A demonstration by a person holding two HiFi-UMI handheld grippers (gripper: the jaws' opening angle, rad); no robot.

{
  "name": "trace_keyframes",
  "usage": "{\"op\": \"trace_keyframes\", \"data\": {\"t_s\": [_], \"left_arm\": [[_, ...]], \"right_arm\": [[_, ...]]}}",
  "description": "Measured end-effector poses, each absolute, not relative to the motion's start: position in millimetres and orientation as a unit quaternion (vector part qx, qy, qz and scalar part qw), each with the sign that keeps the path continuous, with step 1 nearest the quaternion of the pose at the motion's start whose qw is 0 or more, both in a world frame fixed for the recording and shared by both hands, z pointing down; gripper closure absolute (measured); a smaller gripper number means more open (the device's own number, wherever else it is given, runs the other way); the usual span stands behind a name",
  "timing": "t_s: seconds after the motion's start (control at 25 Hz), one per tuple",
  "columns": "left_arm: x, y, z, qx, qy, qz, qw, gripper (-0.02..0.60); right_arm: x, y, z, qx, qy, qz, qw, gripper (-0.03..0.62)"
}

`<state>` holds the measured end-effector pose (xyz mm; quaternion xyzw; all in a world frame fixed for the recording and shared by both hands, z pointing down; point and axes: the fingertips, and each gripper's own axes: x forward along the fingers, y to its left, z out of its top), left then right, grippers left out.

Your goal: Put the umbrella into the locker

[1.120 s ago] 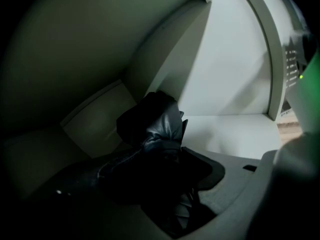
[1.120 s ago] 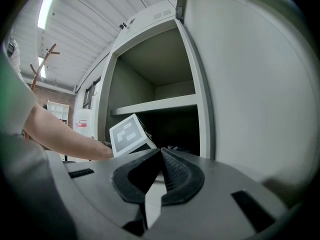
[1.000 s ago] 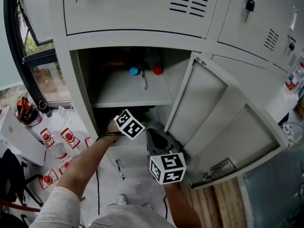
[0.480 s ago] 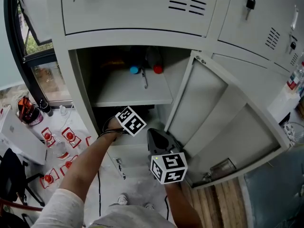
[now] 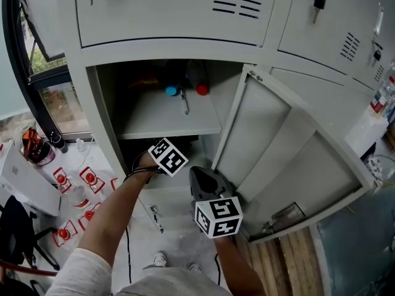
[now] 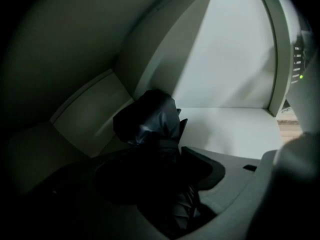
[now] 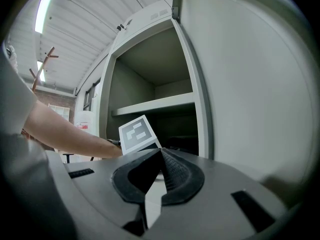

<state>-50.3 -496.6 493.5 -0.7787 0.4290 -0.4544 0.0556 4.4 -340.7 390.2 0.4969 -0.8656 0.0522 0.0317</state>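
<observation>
A folded black umbrella (image 6: 150,121) sits between the jaws of my left gripper (image 6: 172,156), which is shut on it. Its tip reaches into the dim lower compartment of the grey locker (image 5: 105,140), just above the pale floor panel (image 6: 235,129). In the head view only the left gripper's marker cube (image 5: 168,157) and the forearm show at the compartment's mouth; the jaws and umbrella are hidden in the dark. My right gripper (image 5: 199,176) hangs outside, beside the open door (image 5: 278,147), shut with nothing between its pads (image 7: 172,171).
A shelf (image 5: 170,121) above the lower compartment carries a blue-capped bottle (image 5: 171,90), a red-capped bottle (image 5: 202,89) and a small metal piece (image 5: 184,102). Neighbouring locker doors have keys (image 5: 319,2). Red-and-white packets (image 5: 89,177) lie on the floor at left.
</observation>
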Motion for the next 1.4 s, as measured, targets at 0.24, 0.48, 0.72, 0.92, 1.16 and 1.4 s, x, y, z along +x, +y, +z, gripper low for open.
{"op": "trace_keyframes", "data": {"t_s": [0.24, 0.48, 0.72, 0.92, 1.16, 1.4], "left_arm": [[-50.4, -497.2, 493.2, -0.778, 0.432, -0.453, 0.059, 0.328], [-51.4, -497.0, 494.1, -0.781, 0.431, -0.450, 0.045, 0.313], [-54.0, -498.9, 493.6, -0.781, 0.438, -0.445, 0.032, 0.295], [-56.0, -499.7, 492.3, -0.777, 0.448, -0.441, 0.032, 0.275], [-56.8, -500.2, 490.5, -0.774, 0.455, -0.438, 0.039, 0.261], [-56.3, -500.2, 488.7, -0.772, 0.459, -0.437, 0.047, 0.261]], "right_arm": [[5.7, -338.9, 389.9, 0.498, -0.865, 0.050, 0.035, 0.591], [4.5, -336.9, 392.4, 0.495, -0.867, 0.051, 0.040, 0.591], [4.0, -337.0, 394.8, 0.493, -0.868, 0.051, 0.044, 0.591], [2.0, -337.2, 394.8, 0.489, -0.869, 0.050, 0.046, 0.591], [1.2, -337.3, 391.8, 0.487, -0.871, 0.046, 0.045, 0.591], [1.4, -337.3, 391.9, 0.486, -0.872, 0.046, 0.046, 0.591]]}}
